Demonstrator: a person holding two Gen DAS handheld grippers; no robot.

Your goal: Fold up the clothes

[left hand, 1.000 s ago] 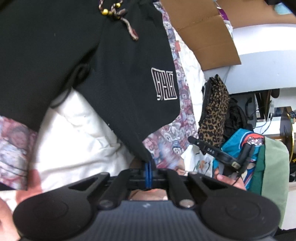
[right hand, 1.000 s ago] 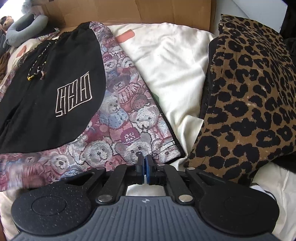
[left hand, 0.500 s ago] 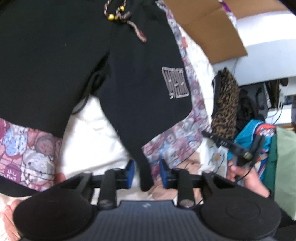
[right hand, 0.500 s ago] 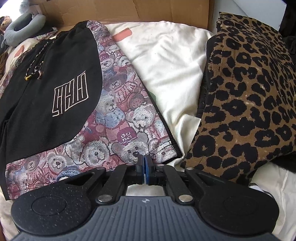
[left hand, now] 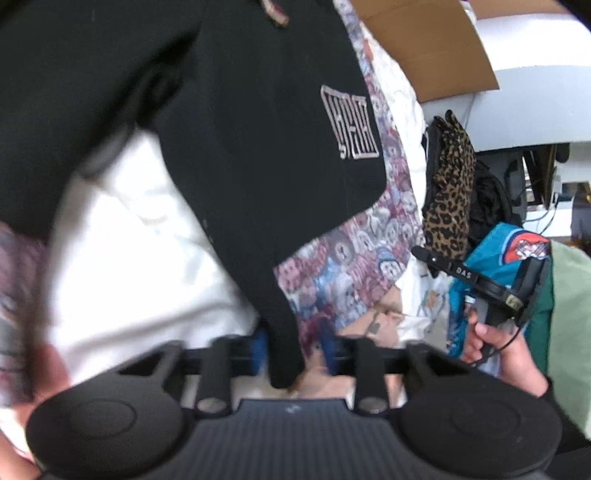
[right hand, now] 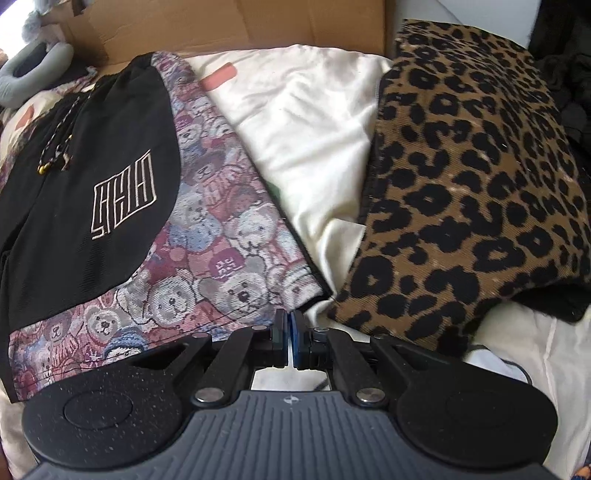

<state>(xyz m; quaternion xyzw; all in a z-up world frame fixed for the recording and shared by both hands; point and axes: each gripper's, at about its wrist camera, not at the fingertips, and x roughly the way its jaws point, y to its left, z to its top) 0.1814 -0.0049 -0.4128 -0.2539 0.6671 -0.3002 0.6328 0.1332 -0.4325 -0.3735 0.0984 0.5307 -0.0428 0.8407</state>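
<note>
Black shorts (left hand: 258,147) with teddy-bear print panels and a white logo lie spread on white bedding (left hand: 129,240). My left gripper (left hand: 293,343) is at the inner hem of one leg. Its jaws are closing, and the black hem corner hangs between the blue pads (left hand: 328,343), which still stand apart from it. In the right wrist view the shorts (right hand: 92,166) fill the left side. My right gripper (right hand: 290,325) is shut, with its tips at the bear-print hem near the leg's outer corner. I cannot see whether cloth is pinched there.
A leopard-print piece (right hand: 461,184) lies right of the shorts. Cardboard (right hand: 240,26) stands behind the bed. In the left wrist view a hand (left hand: 495,343) holds the right gripper (left hand: 417,253) beside teal (left hand: 491,251) and green (left hand: 569,314) clothes.
My left gripper let go of the black hem, its jaws spread, and it sank toward the bed with the hem still between them. The right gripper stayed put.
</note>
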